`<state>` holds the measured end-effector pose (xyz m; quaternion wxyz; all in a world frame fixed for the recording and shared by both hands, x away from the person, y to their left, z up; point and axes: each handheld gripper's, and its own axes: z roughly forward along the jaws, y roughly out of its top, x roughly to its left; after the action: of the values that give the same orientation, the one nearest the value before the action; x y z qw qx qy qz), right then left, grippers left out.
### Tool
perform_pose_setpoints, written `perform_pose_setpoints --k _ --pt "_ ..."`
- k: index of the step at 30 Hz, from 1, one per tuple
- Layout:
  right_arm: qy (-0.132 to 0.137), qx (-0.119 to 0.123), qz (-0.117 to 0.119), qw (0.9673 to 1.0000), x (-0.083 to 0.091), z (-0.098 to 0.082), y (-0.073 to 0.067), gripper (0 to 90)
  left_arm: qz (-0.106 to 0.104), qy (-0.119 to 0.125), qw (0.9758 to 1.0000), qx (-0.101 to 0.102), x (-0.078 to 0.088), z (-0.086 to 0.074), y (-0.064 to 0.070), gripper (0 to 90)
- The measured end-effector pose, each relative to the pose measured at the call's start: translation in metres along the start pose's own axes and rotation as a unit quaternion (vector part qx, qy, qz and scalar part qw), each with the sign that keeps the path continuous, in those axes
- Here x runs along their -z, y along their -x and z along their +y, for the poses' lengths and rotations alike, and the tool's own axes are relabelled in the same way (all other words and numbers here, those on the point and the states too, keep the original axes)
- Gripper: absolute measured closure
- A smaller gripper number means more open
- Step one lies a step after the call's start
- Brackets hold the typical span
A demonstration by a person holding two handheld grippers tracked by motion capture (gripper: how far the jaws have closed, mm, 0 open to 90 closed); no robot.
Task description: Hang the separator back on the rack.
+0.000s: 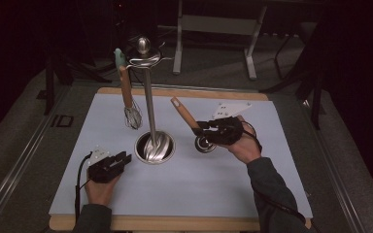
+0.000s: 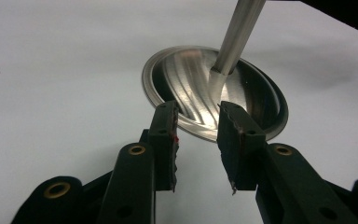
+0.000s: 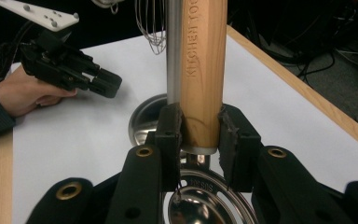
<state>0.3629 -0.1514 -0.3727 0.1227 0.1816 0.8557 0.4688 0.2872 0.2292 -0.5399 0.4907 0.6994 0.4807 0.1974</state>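
Observation:
A steel utensil stand (image 1: 148,97) rises from a round dished base (image 1: 154,147) in the middle of the white mat. A whisk (image 1: 128,99) with a wooden handle hangs from its top ring. My right gripper (image 1: 200,129) is shut on the wooden handle (image 3: 204,70) of a ladle-like utensil, whose steel bowl (image 1: 205,143) rests low by the mat. The handle leans up and to the left. My left gripper (image 1: 125,158) stands open just left of the base. In the left gripper view its jaws (image 2: 198,108) are apart with nothing between them, pointing at the base (image 2: 214,93).
The white mat (image 1: 184,184) covers a wooden table whose edge (image 1: 175,223) runs along the front. The stand's pole (image 3: 172,51) stands right behind the held handle. The left gripper (image 3: 107,84) and its hand lie on the mat across from it. Dark floor and table legs lie beyond.

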Motion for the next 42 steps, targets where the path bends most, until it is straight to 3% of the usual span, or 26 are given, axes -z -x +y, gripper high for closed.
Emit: perform_pose_setpoints --k 9,42 --pt "0.014 0.005 0.001 0.9999 0.003 0.009 -0.001 71.0 0.0 -0.002 1.0 -0.001 0.0 0.0 0.0 68.1" --pt "0.028 0.015 0.001 0.9995 0.005 0.024 -0.002 71.0 0.001 -0.002 1.0 0.0 0.0 0.0 0.0 68.1"
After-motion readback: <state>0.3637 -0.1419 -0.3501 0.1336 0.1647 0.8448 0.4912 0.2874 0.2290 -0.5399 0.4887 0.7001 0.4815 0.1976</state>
